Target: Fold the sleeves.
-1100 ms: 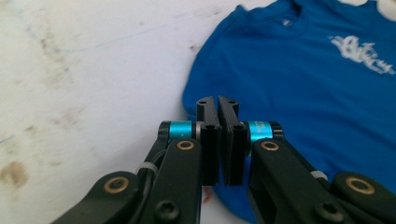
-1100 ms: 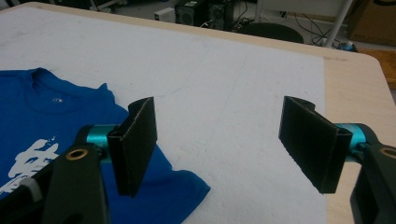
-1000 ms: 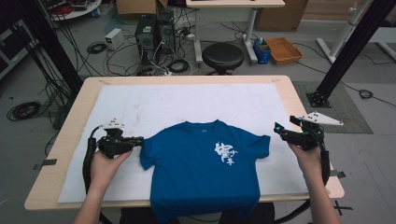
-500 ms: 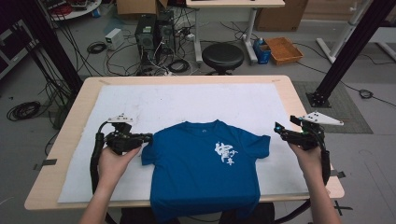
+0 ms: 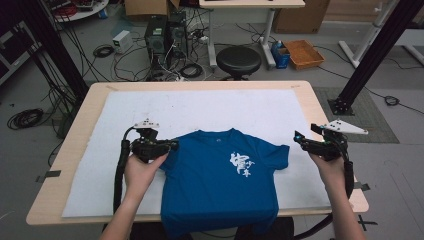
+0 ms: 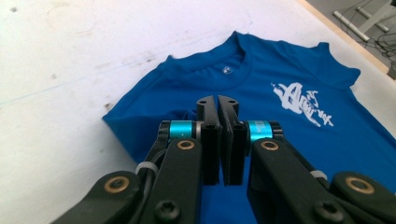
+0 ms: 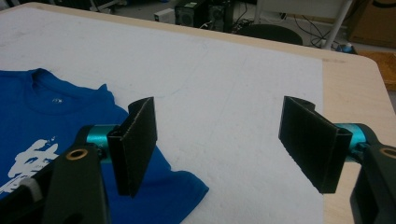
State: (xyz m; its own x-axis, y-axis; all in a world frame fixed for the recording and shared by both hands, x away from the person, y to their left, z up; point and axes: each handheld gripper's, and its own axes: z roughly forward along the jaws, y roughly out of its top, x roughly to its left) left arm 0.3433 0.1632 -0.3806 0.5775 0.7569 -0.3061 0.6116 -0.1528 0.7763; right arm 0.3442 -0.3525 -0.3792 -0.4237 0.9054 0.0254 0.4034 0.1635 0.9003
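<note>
**A:** Folding looks like the job in hand. The blue T-shirt (image 5: 220, 182) lies face up on the white mat (image 5: 210, 107) of the bench (image 5: 320, 100), collar away from the person and hem hanging over the near edge. The left sleeve looks already tucked over onto the body, and the left tool (image 5: 172, 145) sits right at that folded edge.

**B:** Is that tool holding cloth?

**A:** From the left gripper view its jaws are pressed together, pads nearly meeting, above the folded shoulder of the shirt (image 6: 280, 107). I judge it is pinching the sleeve fabric, though the cloth between the pads is hidden by the jaws themselves.

**B:** And the other side?

**A:** The right tool (image 5: 298, 140) hovers just off the right sleeve (image 5: 277, 155), jaws spread wide and empty; in its own view the sleeve tip (image 7: 187, 191) lies below the left jaw.

**B:** So what does the next move call for?

**A:** Probably laying the left fold flat and letting go, then bringing the right tool down onto the sleeve hem, closing on it and carrying it inward to match.

**B:** Arm poses?

**A:** Both forearms come in from the near edge, the tools held roughly level and pointing toward each other across the shirt.
</note>
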